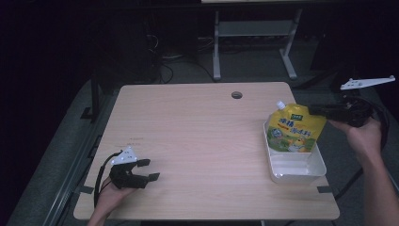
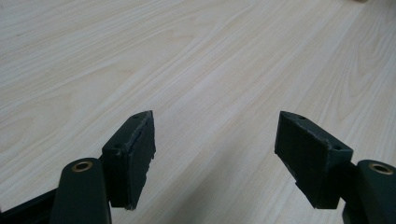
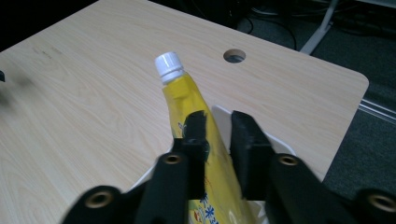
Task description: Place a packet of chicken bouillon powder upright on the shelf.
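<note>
A yellow drink pouch [image 1: 294, 129] with a white screw cap [image 1: 281, 104] stands upright at the far end of a white rectangular tray [image 1: 296, 170] near the table's right edge. My right gripper [image 1: 314, 111] comes in from the right and is shut on the pouch's upper edge. In the right gripper view the pouch [image 3: 187, 100] is pinched between the black jaws of this gripper [image 3: 217, 122], with the cap [image 3: 169, 65] beyond them. Whether the pouch's base rests on the tray floor is hidden. My left gripper [image 1: 149, 170] lies open on the table's near left, with bare wood between its jaws [image 2: 215, 130].
The light wooden table [image 1: 197, 127] has a round cable hole [image 1: 236, 95] near its far edge. Dark floor, cables and a white desk frame [image 1: 216, 47] lie beyond. The tray's near half holds nothing.
</note>
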`<state>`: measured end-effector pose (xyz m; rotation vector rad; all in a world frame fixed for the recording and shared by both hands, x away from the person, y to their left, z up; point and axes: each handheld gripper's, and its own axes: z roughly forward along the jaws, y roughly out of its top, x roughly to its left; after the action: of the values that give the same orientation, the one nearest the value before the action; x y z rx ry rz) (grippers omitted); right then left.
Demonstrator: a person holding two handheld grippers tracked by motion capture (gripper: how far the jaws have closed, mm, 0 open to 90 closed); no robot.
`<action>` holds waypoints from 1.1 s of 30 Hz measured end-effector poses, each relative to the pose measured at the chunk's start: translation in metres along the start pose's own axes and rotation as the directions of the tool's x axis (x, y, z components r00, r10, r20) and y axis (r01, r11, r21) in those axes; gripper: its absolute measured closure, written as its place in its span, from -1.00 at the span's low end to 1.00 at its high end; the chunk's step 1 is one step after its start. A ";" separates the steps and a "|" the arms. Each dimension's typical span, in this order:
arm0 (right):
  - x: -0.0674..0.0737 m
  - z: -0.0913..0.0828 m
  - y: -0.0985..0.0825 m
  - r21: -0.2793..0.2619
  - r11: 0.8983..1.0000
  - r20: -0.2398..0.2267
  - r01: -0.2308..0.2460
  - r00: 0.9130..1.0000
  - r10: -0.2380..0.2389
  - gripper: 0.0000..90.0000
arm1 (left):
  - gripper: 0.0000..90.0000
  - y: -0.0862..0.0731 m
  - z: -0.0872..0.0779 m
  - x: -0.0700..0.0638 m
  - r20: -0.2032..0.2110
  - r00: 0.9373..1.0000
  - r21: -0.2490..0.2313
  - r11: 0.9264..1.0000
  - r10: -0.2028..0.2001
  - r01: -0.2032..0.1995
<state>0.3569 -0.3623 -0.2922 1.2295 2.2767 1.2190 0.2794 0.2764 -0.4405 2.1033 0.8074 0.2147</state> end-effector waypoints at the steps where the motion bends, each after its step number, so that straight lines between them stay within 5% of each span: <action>1: 0.000 0.000 0.000 0.000 1.000 0.000 0.000 1.000 0.000 0.79 | -0.37 0.000 0.000 0.000 0.000 1.000 0.000 1.000 0.000 0.000; 7: -0.001 0.001 -0.001 0.002 1.000 0.016 -0.020 1.000 0.020 0.75 | -0.37 0.000 -0.001 0.000 -0.002 1.000 -0.002 1.000 -0.002 0.002; 8: 0.001 -0.001 0.002 -0.009 1.000 0.005 -0.025 1.000 0.025 0.51 | -0.38 0.000 -0.001 0.000 -0.003 1.000 -0.002 1.000 -0.004 0.004; 13: 0.009 -0.003 0.011 -0.035 0.999 0.013 -0.012 1.000 0.012 0.23 | -0.43 0.001 0.000 -0.001 -0.003 1.000 -0.006 1.000 -0.009 0.009; 20: 0.022 -0.011 0.021 -0.073 0.997 -0.010 0.018 1.000 -0.019 0.14 | -0.51 0.000 0.000 0.000 -0.019 1.000 0.008 1.000 0.000 0.000; 33: 0.048 -0.007 0.027 -0.061 0.995 -0.048 0.078 0.996 -0.081 0.04 | -0.56 -0.002 -0.004 0.001 -0.041 0.999 -0.003 1.000 -0.002 0.002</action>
<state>0.3394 -0.3209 -0.2599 1.0888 2.2844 1.2920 0.2772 0.2811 -0.4397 2.1013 0.8332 0.2586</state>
